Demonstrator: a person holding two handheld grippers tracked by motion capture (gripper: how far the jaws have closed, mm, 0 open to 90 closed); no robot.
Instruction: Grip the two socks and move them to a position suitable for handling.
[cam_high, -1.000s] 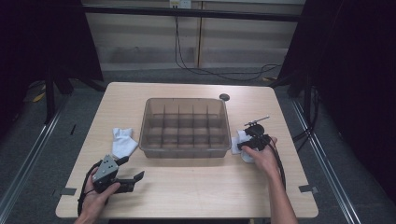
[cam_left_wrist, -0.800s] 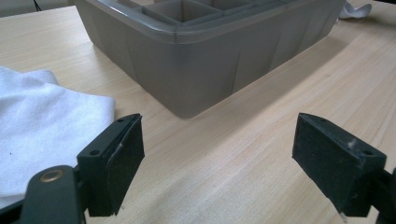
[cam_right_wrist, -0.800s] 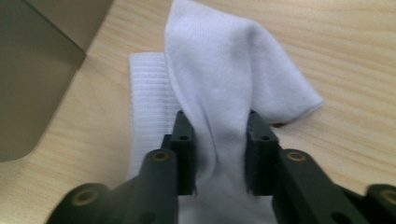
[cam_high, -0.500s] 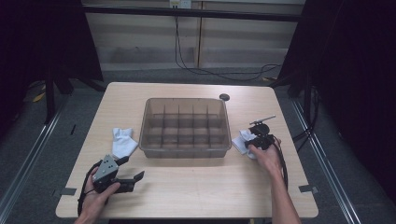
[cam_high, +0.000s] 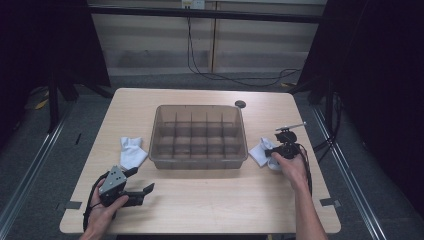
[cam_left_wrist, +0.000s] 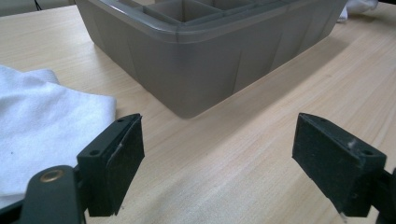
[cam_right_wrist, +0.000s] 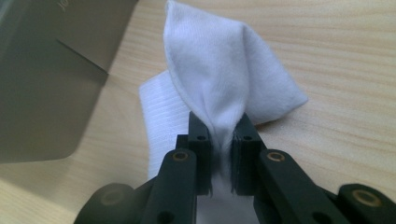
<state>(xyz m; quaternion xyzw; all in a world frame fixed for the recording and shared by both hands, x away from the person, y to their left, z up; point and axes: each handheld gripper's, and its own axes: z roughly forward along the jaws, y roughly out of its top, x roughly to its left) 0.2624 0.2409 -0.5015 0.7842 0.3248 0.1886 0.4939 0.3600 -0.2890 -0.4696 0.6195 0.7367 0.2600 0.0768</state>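
Pinching a fold of the white sock (cam_right_wrist: 224, 79), your right gripper (cam_right_wrist: 223, 154) has just been closing on it, just right of the grey divided bin (cam_high: 198, 159). Your left gripper (cam_left_wrist: 217, 163) rests spread wide beside another white sock (cam_left_wrist: 42, 126).

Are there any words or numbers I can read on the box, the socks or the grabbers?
No text can be read for sure.
The grey divided bin has a few raised marks on its wall at the top edge of the right gripper view: cut off and blurred, unreadable.
The white sock and the right gripper: none.
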